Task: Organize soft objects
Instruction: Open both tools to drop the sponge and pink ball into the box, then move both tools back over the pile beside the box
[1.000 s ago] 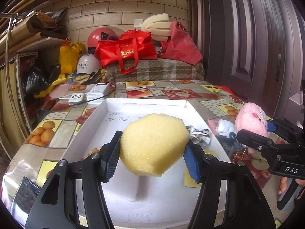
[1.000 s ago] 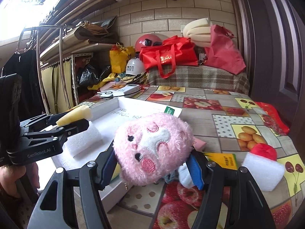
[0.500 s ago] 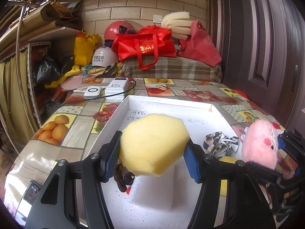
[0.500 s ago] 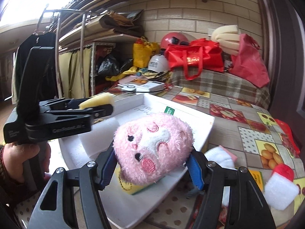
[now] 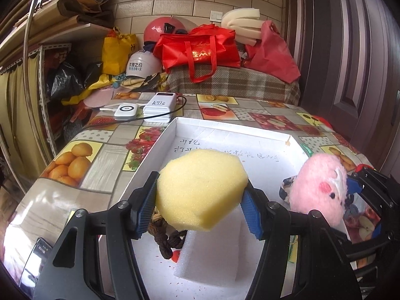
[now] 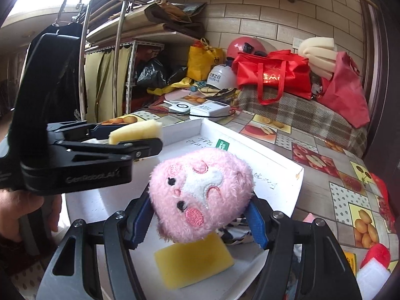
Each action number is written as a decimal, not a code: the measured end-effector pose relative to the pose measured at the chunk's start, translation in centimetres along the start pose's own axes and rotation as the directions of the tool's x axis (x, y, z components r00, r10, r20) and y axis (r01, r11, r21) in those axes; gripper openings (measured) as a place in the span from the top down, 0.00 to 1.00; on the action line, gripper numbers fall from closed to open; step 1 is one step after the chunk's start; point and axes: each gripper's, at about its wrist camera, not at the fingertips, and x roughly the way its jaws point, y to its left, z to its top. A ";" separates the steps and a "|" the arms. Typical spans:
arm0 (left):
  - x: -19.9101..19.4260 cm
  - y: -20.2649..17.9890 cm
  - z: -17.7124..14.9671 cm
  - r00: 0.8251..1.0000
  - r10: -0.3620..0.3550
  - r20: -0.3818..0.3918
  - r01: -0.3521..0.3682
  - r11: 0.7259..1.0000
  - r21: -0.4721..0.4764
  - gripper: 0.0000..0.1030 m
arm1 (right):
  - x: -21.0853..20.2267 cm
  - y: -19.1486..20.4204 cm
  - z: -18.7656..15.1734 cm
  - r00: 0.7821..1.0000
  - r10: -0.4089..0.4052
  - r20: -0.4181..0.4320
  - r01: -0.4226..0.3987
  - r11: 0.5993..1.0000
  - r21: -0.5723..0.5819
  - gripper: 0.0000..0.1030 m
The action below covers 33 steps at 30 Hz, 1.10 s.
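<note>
My left gripper (image 5: 200,205) is shut on a yellow sponge (image 5: 200,190), held above the near end of the white tray (image 5: 225,127). Under it in the tray lie a white foam block (image 5: 212,257) and a dark braided cord (image 5: 167,242). My right gripper (image 6: 200,215) is shut on a pink plush toy (image 6: 200,192), over the tray's (image 6: 280,165) right side. A flat yellow sponge (image 6: 192,260) and a patterned cloth (image 6: 235,230) lie below it. The left gripper (image 6: 135,141) with its sponge (image 6: 136,131) shows at left, the plush (image 5: 320,187) at right in the left wrist view.
Two white power banks (image 5: 145,107) with a black cable lie beyond the tray. A red and white foam piece (image 6: 375,265) sits on the fruit-print tablecloth at right. Red bags (image 5: 200,50), helmets and a shelf crowd the far end. A hand (image 6: 27,205) grips the left tool.
Both grippers have shifted left with their loads. The pink plush has moved from beside the tray to over its right part and rolled. The left gripper now hangs over the foam block.
</note>
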 end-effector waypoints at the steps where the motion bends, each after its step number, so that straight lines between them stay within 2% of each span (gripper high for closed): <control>1: 0.0 -0.1 0.0 1.000 0.004 0.001 -0.004 1.000 0.004 0.41 | 0.1 -0.1 0.1 1.000 -0.004 -0.002 0.004 1.000 0.004 0.35; 3: -0.1 -0.3 0.0 1.000 0.016 0.005 -0.016 1.000 0.014 0.38 | 0.3 -0.1 0.1 1.000 -0.005 -0.009 0.005 1.000 0.008 0.35; 6: -0.3 -0.5 -0.1 0.999 0.043 0.015 -0.043 0.999 0.028 0.30 | 0.3 0.1 0.2 1.000 -0.011 -0.006 0.011 1.000 0.007 0.27; 7: -0.3 -0.5 -0.1 0.998 0.052 0.021 -0.053 0.998 0.030 0.25 | 0.1 0.2 0.2 1.000 -0.017 -0.001 0.017 1.000 0.004 0.20; 9: -0.5 -0.5 -0.1 0.998 0.059 0.029 -0.060 0.998 0.030 0.14 | -0.1 0.3 0.2 1.000 -0.028 0.008 0.028 1.000 0.000 0.17; 10: -0.6 -0.4 -0.1 0.997 0.062 0.036 -0.063 0.998 0.027 0.14 | -0.1 0.3 0.2 0.999 -0.039 0.009 0.039 0.999 0.000 0.12; 11: -0.7 -0.3 -0.1 0.997 0.061 0.041 -0.062 0.998 0.024 0.14 | -0.1 0.3 0.2 0.999 -0.041 0.012 0.041 0.999 0.001 0.02; 12: -0.8 -0.2 -0.1 0.997 0.057 0.042 -0.058 0.998 0.022 0.14 | -0.2 0.2 0.2 0.999 -0.039 0.016 0.039 0.999 0.002 0.00; 27: -1.2 0.0 0.0 0.996 0.058 0.069 -0.060 0.998 0.024 0.14 | -1.1 -0.5 0.1 0.994 -0.088 0.066 0.085 0.995 0.055 0.00; 33: -2.3 -0.1 0.1 0.992 0.050 0.113 -0.052 0.998 0.018 0.14 | -3.1 -2.0 -0.4 0.982 -0.116 0.150 0.094 0.985 0.144 0.00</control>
